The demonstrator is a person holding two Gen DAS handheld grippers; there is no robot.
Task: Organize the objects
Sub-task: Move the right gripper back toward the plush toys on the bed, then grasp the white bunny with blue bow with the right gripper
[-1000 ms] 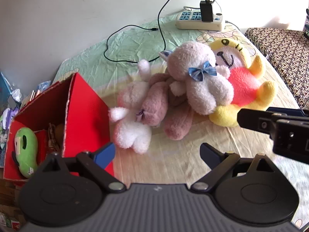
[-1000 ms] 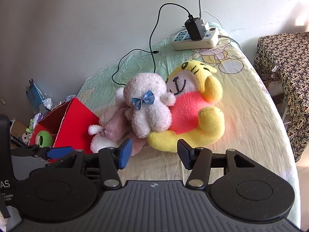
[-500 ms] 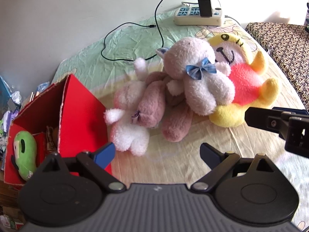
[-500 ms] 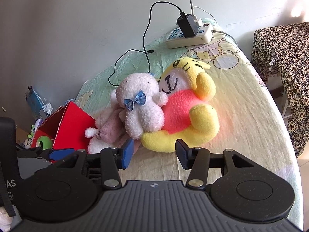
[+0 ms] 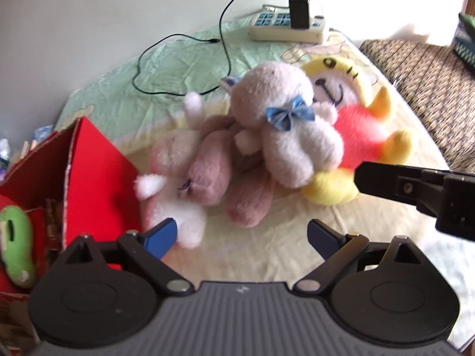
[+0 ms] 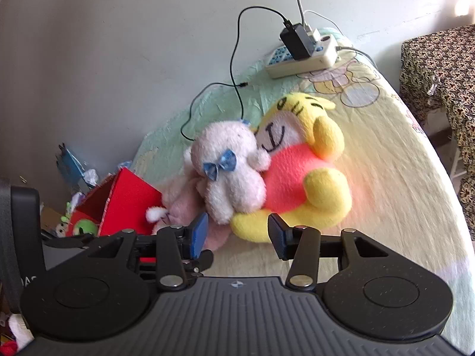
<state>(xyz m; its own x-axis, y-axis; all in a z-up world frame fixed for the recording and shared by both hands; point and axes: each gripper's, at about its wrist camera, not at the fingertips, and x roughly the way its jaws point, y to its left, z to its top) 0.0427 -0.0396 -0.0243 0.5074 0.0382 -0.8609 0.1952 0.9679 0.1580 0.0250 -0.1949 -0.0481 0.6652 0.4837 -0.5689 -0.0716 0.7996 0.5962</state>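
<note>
A white bear with a blue bow (image 5: 285, 136) (image 6: 231, 175) leans on a yellow plush in a red shirt (image 5: 359, 124) (image 6: 299, 172). A pink rabbit plush (image 5: 207, 172) (image 6: 181, 201) lies under and left of the bear. A red box (image 5: 98, 172) (image 6: 130, 201) at the left holds a green plush (image 5: 16, 243). My left gripper (image 5: 242, 235) is open just short of the rabbit, with nothing in it. My right gripper (image 6: 237, 233) has its jaws closing on nothing, just short of the yellow plush's foot.
A power strip (image 5: 288, 29) (image 6: 302, 56) with a black charger and a loose cable (image 5: 184, 41) lies at the bed's far end by the wall. A patterned cloth-covered table (image 6: 439, 71) stands to the right. Clutter sits on the floor left of the box.
The right gripper's jaws have drawn closer together. Both views have tilted a little. The toys lie where they were.
</note>
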